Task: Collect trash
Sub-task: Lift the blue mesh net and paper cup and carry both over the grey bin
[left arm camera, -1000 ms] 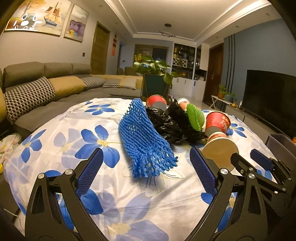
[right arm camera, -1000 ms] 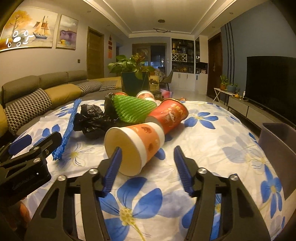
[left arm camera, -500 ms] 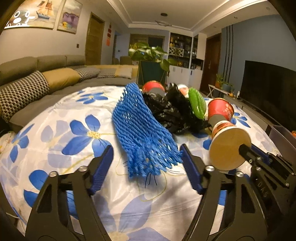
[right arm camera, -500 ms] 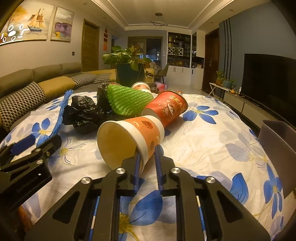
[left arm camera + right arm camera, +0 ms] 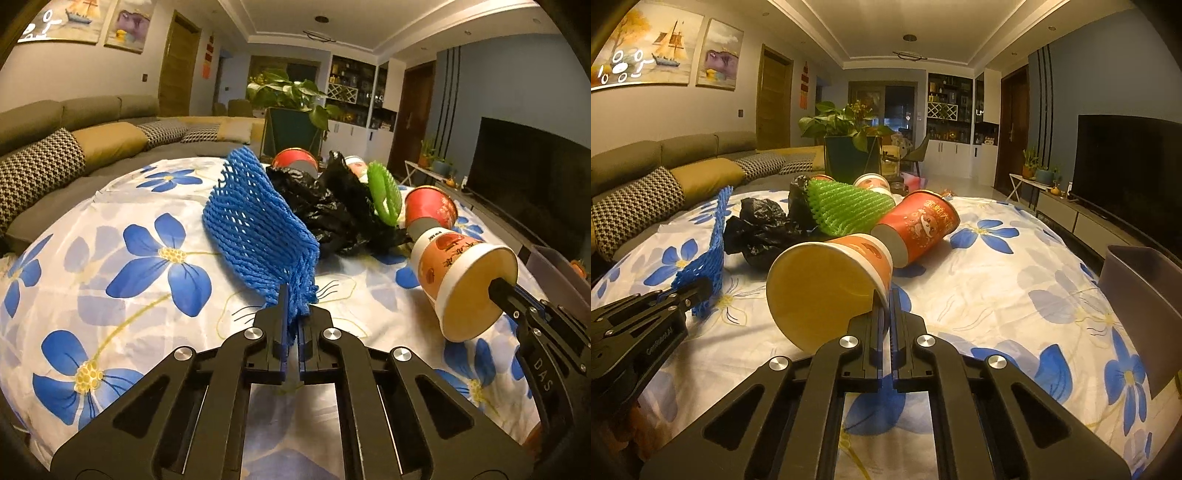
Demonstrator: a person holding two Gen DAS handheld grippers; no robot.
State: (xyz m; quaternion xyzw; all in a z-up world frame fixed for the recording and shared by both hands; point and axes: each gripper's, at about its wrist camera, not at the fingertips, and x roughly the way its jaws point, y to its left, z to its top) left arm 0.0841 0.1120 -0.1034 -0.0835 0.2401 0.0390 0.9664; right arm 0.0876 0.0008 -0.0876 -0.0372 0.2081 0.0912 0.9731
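blue net (image 5: 255,229), blue-flowered white cloth (image 5: 122,266)

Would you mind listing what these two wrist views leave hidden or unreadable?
- Gray bin: cut off by the right edge in both views; its inside is unseen.
- Far paper cup, right wrist view: mostly behind the green foam net.
- Red cup, left wrist view: partly behind the black plastic bag.
- Print on the orange paper cup: too small to read.

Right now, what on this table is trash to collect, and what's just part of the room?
Trash:
- blue foam net, pinched in the left gripper
- orange paper cup, rim pinched in the right gripper
- red cup
- green foam net
- black plastic bag

Not trash:
- flowered tablecloth
- potted plant
- sofa
- television
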